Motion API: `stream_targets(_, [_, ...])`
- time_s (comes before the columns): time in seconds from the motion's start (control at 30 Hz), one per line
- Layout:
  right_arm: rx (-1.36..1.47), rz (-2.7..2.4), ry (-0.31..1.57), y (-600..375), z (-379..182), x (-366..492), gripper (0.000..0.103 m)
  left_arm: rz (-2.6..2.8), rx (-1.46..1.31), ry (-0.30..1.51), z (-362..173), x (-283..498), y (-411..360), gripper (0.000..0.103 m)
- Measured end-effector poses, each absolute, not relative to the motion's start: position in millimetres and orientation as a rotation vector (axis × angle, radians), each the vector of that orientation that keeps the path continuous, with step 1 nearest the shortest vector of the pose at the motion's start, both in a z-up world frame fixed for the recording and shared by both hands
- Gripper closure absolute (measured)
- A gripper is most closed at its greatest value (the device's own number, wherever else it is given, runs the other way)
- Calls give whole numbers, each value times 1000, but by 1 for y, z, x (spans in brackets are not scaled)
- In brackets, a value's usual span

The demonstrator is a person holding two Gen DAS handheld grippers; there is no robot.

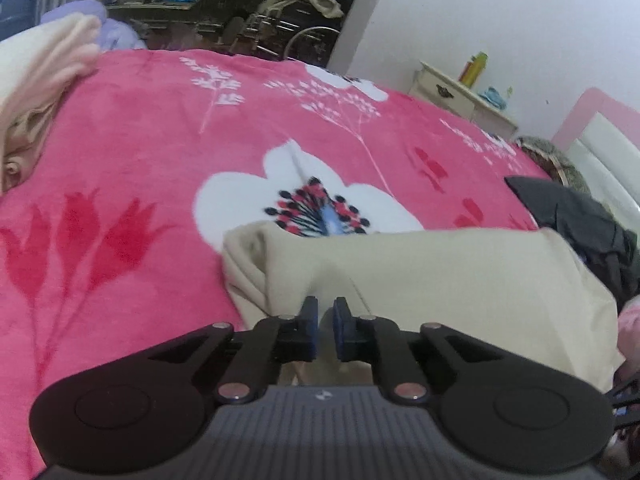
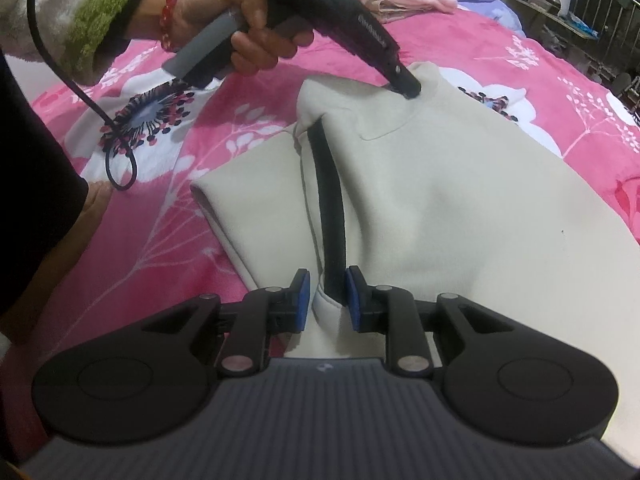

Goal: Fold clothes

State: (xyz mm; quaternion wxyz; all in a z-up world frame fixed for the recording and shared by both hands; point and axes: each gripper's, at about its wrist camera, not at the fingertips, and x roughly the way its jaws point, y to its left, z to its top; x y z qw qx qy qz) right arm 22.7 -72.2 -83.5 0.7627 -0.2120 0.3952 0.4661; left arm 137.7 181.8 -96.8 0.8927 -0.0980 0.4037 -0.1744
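I am working over a bed covered by a bright pink fleece blanket (image 1: pixel 132 140) printed with white flowers. A cream, soft-knit garment with a black neck trim (image 2: pixel 460 208) is lying spread across this blanket, in front of both my tools.

My left gripper (image 1: pixel 323 312) is pinching a raised fold of the cream cloth, its blue-padded fingers (image 1: pixel 311 320) nearly together with fabric between them. In the right wrist view, my left hand (image 2: pixel 240 28), wearing a red bead bracelet and a green-cuffed fuzzy sleeve (image 2: pixel 92 16), is holding that tool's handle while its tip is pressing into the garment's far end.

My right gripper (image 2: pixel 328 292) is closing narrowly on the garment's near edge, gripping the cream cloth and the black trim strip (image 2: pixel 330 208) between its pads.

A pile of dark clothing (image 1: pixel 580 216) is lying near the garment, towards the bed's head. Folded pale pink and cream fabrics (image 1: pixel 48 60) are resting at the blanket's far corner.
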Motion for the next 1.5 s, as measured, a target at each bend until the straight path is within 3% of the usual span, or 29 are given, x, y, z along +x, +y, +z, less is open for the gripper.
stream_targets(0.1, [-464,1024,854,-73,-85,23,83,-314,-173,811,-88,142,185,89])
stream_targets(0.13, [-457,1025,855,-74,-85,23,83,-272,-159,793,-84,142,185,69])
stream_targets(0.17, [-451,1026,856,-75,-85,24,83,-231,-154,769,-80,143,186,57])
stream_targets(0.43, [-253,979,806,-103,-47,31,83,-454,-170,744,-55,126,138,54])
stream_targets(0.67, [-5,570,819,-199,-7,84,83,-627,-9,832,-87,102,92,53])
stream_targets(0.83, [13,120,931,-265,-38,128,83,-653,7,830,-92,98,96,51])
stream_targets(0.97, [145,-109,1194,-307,-91,129,84,-660,-7,839,-94,99,98,51])
stream_targets(1.13, [66,-145,1159,-297,-69,127,83,-670,-25,849,-96,100,100,51])
stream_targets(1.3, [18,-81,989,-288,-41,165,83,-679,-43,860,-97,102,102,50])
stream_targets(1.5, [162,-7,983,-310,-82,222,85,-689,-54,861,-99,102,104,50])
